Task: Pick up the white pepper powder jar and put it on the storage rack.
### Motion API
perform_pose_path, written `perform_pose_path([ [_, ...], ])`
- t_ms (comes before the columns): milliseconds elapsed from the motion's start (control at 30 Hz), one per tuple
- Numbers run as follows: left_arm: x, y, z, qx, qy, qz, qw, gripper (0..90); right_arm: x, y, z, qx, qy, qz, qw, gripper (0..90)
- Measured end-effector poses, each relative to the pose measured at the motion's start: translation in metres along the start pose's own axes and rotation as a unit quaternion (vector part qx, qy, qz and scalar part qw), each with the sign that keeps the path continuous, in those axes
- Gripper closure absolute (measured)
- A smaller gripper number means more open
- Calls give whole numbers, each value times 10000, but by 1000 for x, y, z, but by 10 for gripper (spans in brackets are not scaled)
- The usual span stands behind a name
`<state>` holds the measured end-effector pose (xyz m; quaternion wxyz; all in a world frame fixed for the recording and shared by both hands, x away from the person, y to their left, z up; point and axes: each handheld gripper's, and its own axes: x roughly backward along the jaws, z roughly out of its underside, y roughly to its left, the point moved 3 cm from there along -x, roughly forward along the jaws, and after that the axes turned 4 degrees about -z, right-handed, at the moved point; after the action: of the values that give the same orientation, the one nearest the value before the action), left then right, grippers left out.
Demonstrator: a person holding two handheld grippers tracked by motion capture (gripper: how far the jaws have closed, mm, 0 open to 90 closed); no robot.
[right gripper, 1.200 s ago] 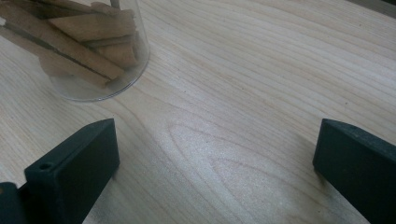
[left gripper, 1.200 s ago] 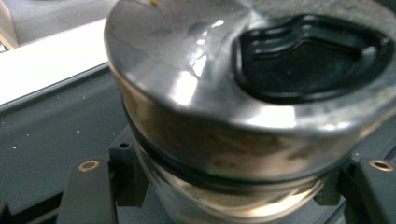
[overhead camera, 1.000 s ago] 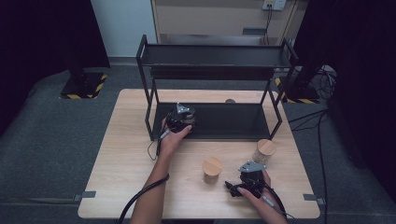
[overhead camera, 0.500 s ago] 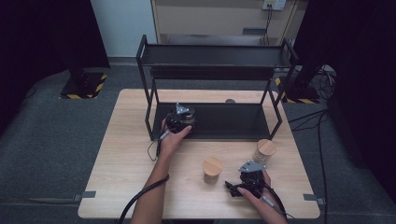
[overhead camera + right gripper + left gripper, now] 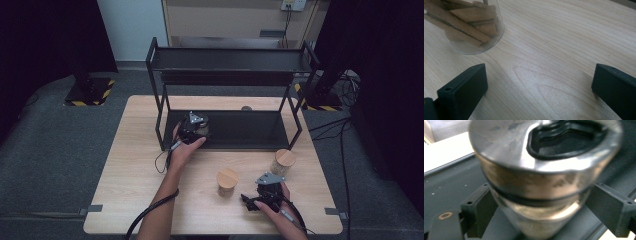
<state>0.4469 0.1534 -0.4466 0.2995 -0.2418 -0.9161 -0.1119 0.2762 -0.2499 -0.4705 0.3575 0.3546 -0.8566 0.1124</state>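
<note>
Blurred metal-lidded jar (image 5: 541,182), lid's black recess showing, gripped between left tool (image 5: 546,202) jaws.

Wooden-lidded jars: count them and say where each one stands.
2. One wooden-lidded jar stands mid-table near the front; the other stands right of it, by the rack's front right leg. None hidden that I can tell.

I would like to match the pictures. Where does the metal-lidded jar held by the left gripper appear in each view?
High view: the metal-lidded jar is left of centre, on the black rack's lower shelf, at the left gripper.
Left gripper view: it takes up the centre, close and blurred, between the two black jaws.
Right gripper view: not in it; there, a glass jar of brown sticks stands on the wooden table.
Shared landmark: the black shelf.
</note>
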Motion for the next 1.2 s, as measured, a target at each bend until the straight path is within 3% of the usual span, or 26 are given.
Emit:
perform_pose_path([
  [200, 12, 1, 3, 42, -7, -20, 10000, 84, 0, 0, 0, -1, 0, 0, 10000, 4],
  [500, 26, -1, 6, -113, 23, -18, 9999, 82, 0, 0, 0, 1, 1, 0, 10000, 4],
  [1200, 62, -7, 21, -67, 34, 22, 10000, 61, 0, 0, 0, 6, 4, 9, 10000, 5],
])
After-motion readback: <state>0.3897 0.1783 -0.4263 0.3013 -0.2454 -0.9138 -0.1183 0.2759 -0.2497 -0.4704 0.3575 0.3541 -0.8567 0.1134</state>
